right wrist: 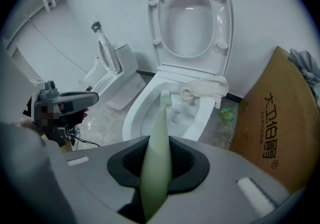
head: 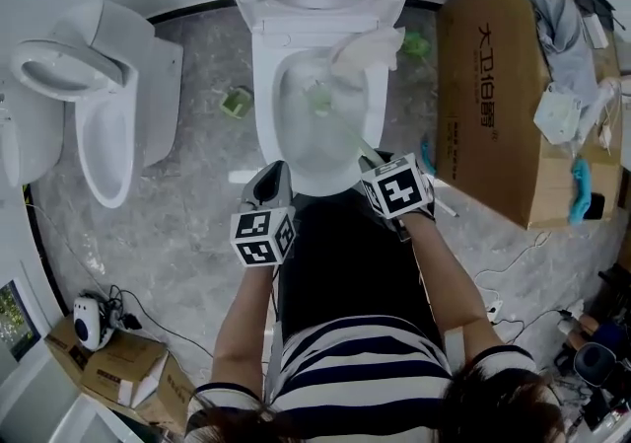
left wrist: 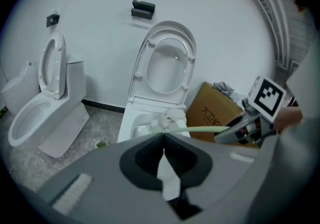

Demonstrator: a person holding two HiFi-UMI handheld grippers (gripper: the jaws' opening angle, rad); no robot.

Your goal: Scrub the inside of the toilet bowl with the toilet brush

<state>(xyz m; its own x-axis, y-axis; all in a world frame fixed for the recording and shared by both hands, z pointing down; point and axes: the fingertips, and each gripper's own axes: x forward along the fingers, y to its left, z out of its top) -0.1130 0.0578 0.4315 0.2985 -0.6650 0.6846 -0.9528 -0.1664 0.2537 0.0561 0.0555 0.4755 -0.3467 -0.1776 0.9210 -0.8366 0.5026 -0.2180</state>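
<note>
From the head view, the right gripper is clamped on the handle of the toilet brush. The brush's green end sits down inside the toilet bowl, towards the back. The left gripper hangs just over the front rim.

What worries me is the white cloth draped on the rim on the right. A wide sweep of the handle could drag it into the water. A cardboard box crowds the right side, so that elbow has little room. A second toilet stands well apart on the left. A small green object lies on the floor between the two toilets, and I cannot tell what it is.

In the left gripper view, that gripper's jaws meet tip to tip and I see nothing held. The brush handle crosses just beyond them, so the two could knock together if the strokes come forward. The raised seat and lid stand clear behind the bowl.

In the right gripper view, the jaws are closed round the pale green handle. The bristle end is against the inner wall, just beside the cloth. The handle looks slim and long, so I reckon hard scrubbing could twist it in the grip or flick water over the rim.
</note>
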